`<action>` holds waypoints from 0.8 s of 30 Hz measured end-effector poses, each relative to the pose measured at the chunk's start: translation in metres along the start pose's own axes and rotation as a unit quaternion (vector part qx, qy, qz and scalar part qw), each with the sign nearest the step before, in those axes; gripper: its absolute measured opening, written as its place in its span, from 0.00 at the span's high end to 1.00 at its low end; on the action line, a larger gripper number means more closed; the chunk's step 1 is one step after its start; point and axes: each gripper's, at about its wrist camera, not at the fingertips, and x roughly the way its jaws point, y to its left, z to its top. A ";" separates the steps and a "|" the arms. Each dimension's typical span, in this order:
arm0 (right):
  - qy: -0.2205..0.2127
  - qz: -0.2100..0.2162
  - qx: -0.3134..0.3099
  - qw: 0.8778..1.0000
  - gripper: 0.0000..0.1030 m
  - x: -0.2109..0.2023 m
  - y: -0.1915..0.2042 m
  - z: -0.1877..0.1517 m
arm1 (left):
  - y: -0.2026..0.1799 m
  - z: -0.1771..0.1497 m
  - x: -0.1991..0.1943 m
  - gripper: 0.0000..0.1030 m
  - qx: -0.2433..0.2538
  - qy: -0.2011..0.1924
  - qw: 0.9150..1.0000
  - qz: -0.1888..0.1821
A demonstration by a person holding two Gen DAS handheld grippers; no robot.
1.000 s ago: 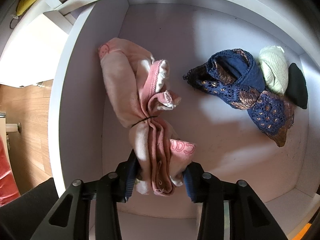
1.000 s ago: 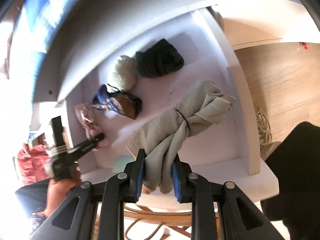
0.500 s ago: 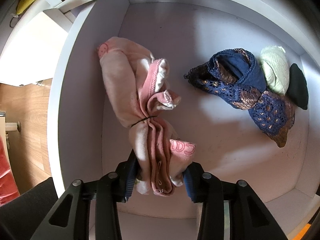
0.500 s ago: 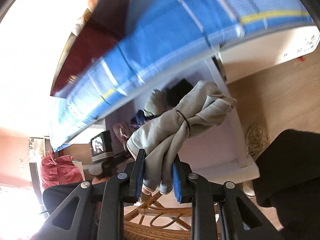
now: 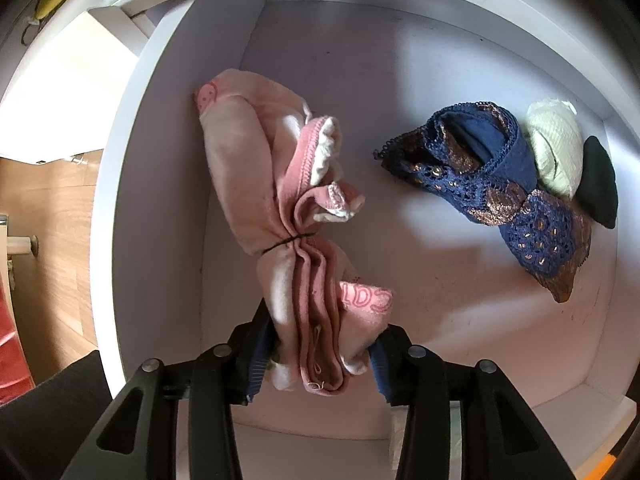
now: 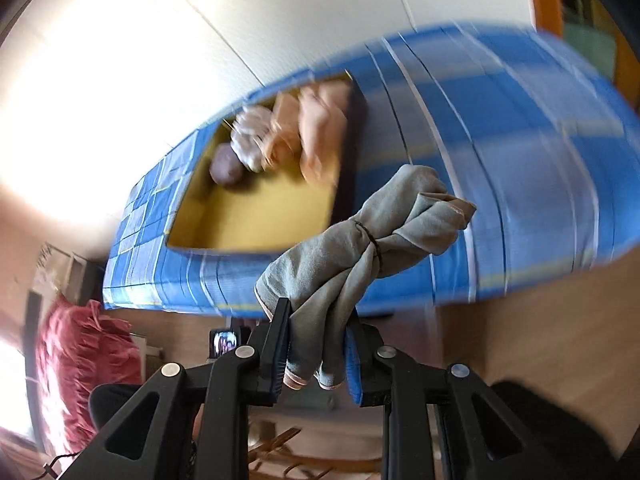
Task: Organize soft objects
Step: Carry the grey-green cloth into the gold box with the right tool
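A pink cloth bundle [image 5: 256, 184], tied with a black band, lies along the left side of the white drawer [image 5: 160, 160]. My left gripper [image 5: 322, 344] points straight down over its near end. Its jaws are opening, and the pads still touch the bundle on both sides. In the right wrist view, my right gripper [image 6: 318, 344] is shut on a grey-green cloth bundle [image 6: 360, 248], also tied with a band. That bundle hangs in the air in front of a bed with a blue plaid cover [image 6: 500, 160].
A blue lace garment [image 5: 480, 176], a cream roll [image 5: 556, 148] and a black roll [image 5: 598, 184] lie at the drawer's right side. On the bed, a yellow-lined box [image 6: 256, 212] holds peach cloths [image 6: 320, 128] and a purple ball [image 6: 226, 166]. A red cloth heap [image 6: 80, 360] sits at the left.
My right gripper has risen with the grey-green bundle, away from the drawer; the bed and yellow box have come into view. The left gripper and the pink bundle have stayed in place.
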 end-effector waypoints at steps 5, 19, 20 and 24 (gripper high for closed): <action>0.028 -0.044 -0.090 0.995 0.78 0.018 0.038 0.043 | 0.004 0.001 0.002 0.55 -0.006 0.003 1.000 -0.005; 0.157 -0.162 -0.276 0.934 0.77 0.129 0.094 0.074 | 0.012 0.003 0.006 0.54 -0.013 0.008 1.000 -0.013; 0.165 -0.165 -0.280 0.931 0.77 0.133 0.095 0.075 | 0.012 0.003 0.005 0.54 -0.013 0.008 1.000 -0.013; 0.202 -0.187 -0.311 0.910 0.77 0.161 0.094 0.073 | 0.015 0.003 0.005 0.54 -0.016 0.009 1.000 -0.016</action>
